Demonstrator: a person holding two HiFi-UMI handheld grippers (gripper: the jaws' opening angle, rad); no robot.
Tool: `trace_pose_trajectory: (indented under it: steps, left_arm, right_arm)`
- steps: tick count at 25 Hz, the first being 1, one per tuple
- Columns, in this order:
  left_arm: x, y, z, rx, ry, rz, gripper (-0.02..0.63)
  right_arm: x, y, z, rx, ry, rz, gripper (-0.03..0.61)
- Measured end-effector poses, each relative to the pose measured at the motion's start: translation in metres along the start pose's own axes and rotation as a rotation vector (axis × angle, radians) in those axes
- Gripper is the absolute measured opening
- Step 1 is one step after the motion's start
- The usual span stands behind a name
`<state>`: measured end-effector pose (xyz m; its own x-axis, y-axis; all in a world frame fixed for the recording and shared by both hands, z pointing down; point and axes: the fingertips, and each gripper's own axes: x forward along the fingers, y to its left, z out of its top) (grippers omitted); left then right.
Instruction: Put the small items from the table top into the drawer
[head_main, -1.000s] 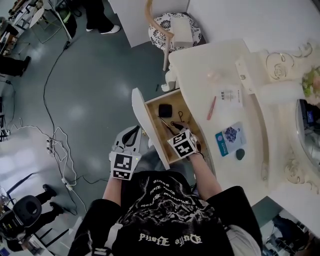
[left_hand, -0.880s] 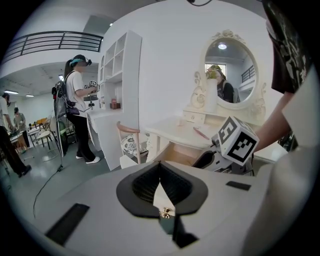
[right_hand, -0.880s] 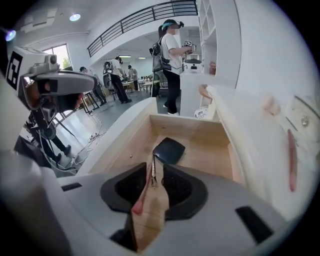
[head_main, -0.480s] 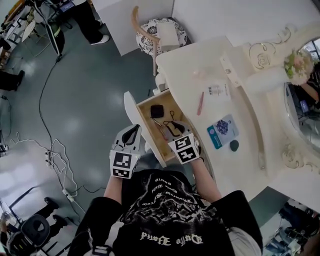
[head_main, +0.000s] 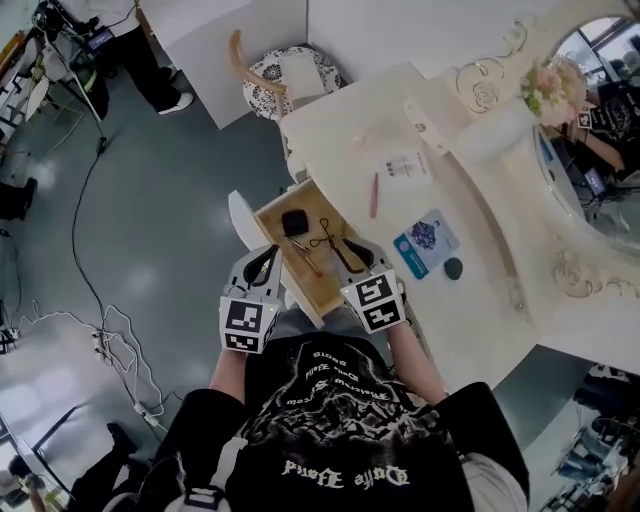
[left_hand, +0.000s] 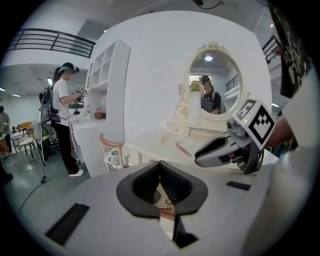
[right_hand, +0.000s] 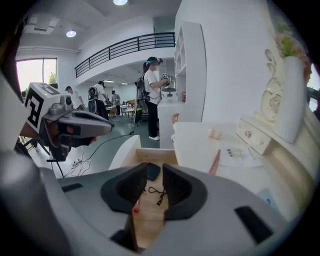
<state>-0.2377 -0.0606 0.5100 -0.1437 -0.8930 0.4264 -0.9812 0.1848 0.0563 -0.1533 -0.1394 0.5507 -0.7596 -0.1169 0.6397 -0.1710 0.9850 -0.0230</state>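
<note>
The pink pen (head_main: 374, 194), at 12 o'clock from the right gripper (head_main: 365, 270), looks light, stiff and slippery, so a mid-shaft pinch suits it. That gripper's jaws stand slightly apart and empty; the jaws of the left gripper (left_hand: 159, 170) are together.

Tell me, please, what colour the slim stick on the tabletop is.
The stick is pinkish red; head view.

The marker cube of the right gripper (head_main: 358, 265) covers the near end of the drawer (head_main: 250, 235). Ahead of its jaws, a thin dark looped thing (right_hand: 156, 192) is too small to name. A red item (right_hand: 135, 209) is mostly hidden behind one jaw. Beyond it, the picture's edge cuts off the mirror (head_main: 615, 150).
</note>
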Motion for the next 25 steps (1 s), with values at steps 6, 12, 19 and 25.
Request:
trace_pose_trajectory:
  steps: [6,12,19,25]
  left_arm:
    - [0.005,-0.018,0.007,0.020,-0.010,-0.048,0.015]
    - [0.011,-0.039,0.013,0.036,-0.023,-0.097,0.015]
    - [0.016,-0.062,0.017,0.051,-0.027,-0.145,0.015]
    - [0.021,-0.077,0.019,0.049,-0.030,-0.178,0.015]
  right_arm:
    - [-0.027,-0.011,-0.005,0.023,-0.042,-0.061,0.100]
    - [-0.052,-0.019,-0.006,0.044,-0.083,-0.127,0.067]
    - [-0.073,-0.032,-0.011,0.066,-0.125,-0.185,0.054]
    - [-0.090,-0.035,-0.016,0.085,-0.130,-0.213,0.032]
